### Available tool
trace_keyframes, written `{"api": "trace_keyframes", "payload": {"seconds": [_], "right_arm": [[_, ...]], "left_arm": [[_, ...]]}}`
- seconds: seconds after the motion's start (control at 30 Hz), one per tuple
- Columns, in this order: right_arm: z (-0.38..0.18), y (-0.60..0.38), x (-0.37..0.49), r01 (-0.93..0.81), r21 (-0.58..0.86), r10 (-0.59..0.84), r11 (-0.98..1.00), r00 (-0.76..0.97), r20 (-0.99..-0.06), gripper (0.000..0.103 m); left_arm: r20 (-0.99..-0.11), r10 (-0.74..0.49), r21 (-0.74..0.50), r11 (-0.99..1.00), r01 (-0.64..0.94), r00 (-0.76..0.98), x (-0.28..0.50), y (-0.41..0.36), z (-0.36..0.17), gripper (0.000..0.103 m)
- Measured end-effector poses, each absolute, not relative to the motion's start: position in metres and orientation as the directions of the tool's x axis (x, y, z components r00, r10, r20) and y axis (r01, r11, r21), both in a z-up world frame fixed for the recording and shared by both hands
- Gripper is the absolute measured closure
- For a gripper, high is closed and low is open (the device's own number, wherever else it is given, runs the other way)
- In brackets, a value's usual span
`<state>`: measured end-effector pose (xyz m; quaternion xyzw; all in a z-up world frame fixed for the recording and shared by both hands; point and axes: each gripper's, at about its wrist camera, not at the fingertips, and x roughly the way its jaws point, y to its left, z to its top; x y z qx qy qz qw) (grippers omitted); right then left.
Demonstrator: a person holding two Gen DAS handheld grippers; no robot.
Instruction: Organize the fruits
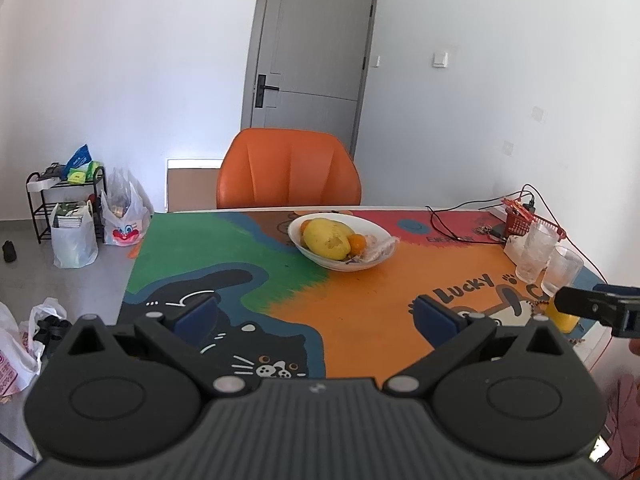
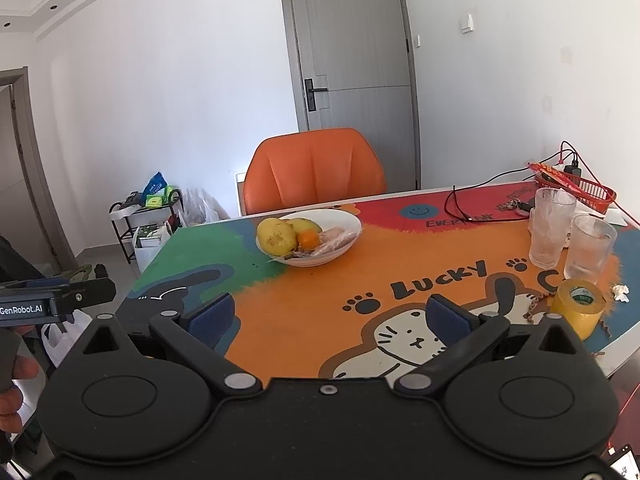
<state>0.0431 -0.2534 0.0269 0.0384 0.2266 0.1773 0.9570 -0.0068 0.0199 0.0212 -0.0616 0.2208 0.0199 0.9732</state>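
In the shallow white bowl (image 2: 347, 221), the pale plastic-wrapped item (image 2: 335, 239) cannot be identified; the yellow tape roll (image 1: 563, 318) sits half hidden behind the right gripper.

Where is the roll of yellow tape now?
The yellow tape roll lies at the table's right edge in the right wrist view, just in front of two empty glasses.

Home: table (image 2: 304, 312), shopping bags (image 1: 120, 216)

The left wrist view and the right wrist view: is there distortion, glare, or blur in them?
Left wrist view: the fisheye bends the door and darkens the corners; a bright glare patch sits on the wall beside the orange chair. Right wrist view: the same bending; the white bowl looks sharp, without motion blur.
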Motion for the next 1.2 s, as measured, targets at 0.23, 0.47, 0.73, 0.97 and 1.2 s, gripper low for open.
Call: {"api": "trace_keyframes", "payload": {"seconds": [0.23,0.47,0.73,0.97,1.2], "right_arm": [[0.0266,-0.2524,0.045,-0.323,0.154,0.357,0.934,0.833,-0.423,0.0],[0.0259,-0.2525,0.0453,-0.324,0.159,0.361,0.932,0.83,-0.424,0.0],[0.0257,-0.2519,0.0457,-0.327,0.157,0.362,0.932,0.829,-0.426,0.0],[0.0251,-0.2529,0.0469,-0.322,0.16,0.36,0.933,0.828,-0.431,0.0],[0.024,-0.2527,0.0477,-0.322,0.159,0.359,0.933,0.827,-0.433,0.0]], "left_arm": [[-0.431,0.004,-0.114,0.992,-0.059,0.902,-0.0074,0.0195,0.0201,0.0],[-0.432,0.003,-0.116,0.992,-0.059,0.902,-0.0071,0.0195,0.0199,0.0],[-0.432,-0.003,-0.118,0.992,-0.053,0.902,-0.0063,0.017,0.0209,0.0],[-0.434,-0.01,-0.118,0.992,-0.045,0.901,-0.0056,0.0153,0.02,0.0],[-0.437,-0.012,-0.119,0.992,-0.044,0.9,-0.0056,0.0146,0.0188,0.0]]}}
